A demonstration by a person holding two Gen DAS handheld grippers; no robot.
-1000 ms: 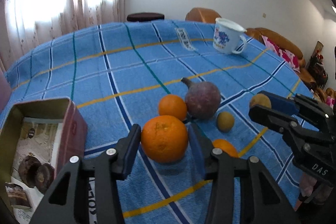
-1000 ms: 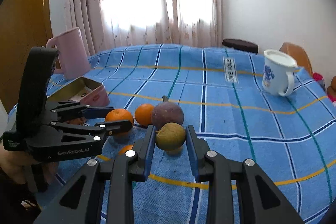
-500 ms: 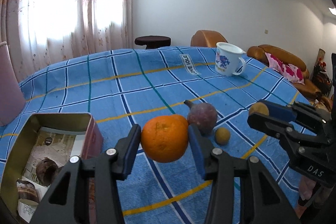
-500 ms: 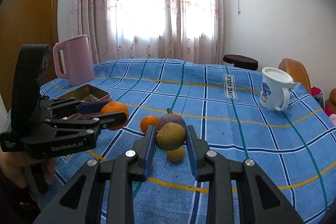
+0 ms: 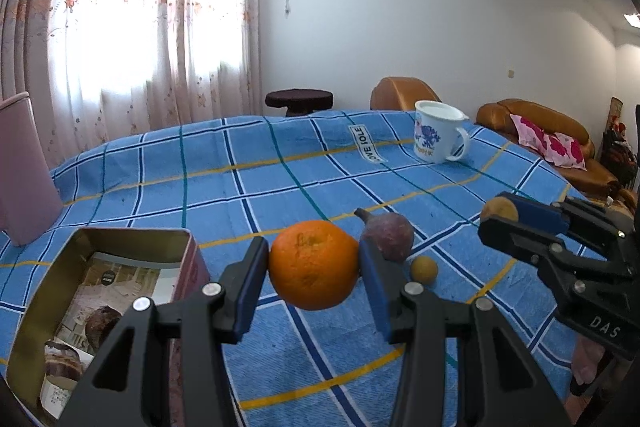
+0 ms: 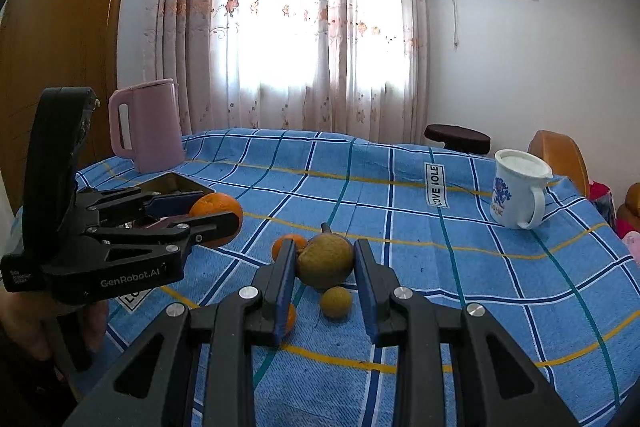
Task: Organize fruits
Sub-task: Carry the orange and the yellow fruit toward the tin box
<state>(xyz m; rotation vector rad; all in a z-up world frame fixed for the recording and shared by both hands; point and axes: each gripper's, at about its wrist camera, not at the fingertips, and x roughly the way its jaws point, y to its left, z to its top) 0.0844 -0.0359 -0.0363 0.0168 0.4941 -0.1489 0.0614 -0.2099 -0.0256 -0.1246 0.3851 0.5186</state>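
Two fruits are airborne: the left gripper (image 5: pixel 314 265) clamps an orange (image 5: pixel 313 264) just right of the tin (image 5: pixel 132 241), and the right gripper (image 6: pixel 325 267) grips a brown fruit (image 6: pixel 325 261) farther right. By my reading, the tin holds no fresh fruit yet; a purple fruit (image 5: pixel 387 235), small yellow fruit (image 5: pixel 424 269) and small orange (image 6: pixel 285 245) wait on the cloth.

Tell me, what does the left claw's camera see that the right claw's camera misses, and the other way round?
Only the left view looks down into the open tin, with dark round items and paper inside, and shows the sofa with its pink cushion. Only the right view shows the whole pink kettle, the wooden door, and the small oranges on the cloth. Both show the left claw gripping a big orange, the right claw gripping a brownish fruit, the white mug, and the blue checked cloth.
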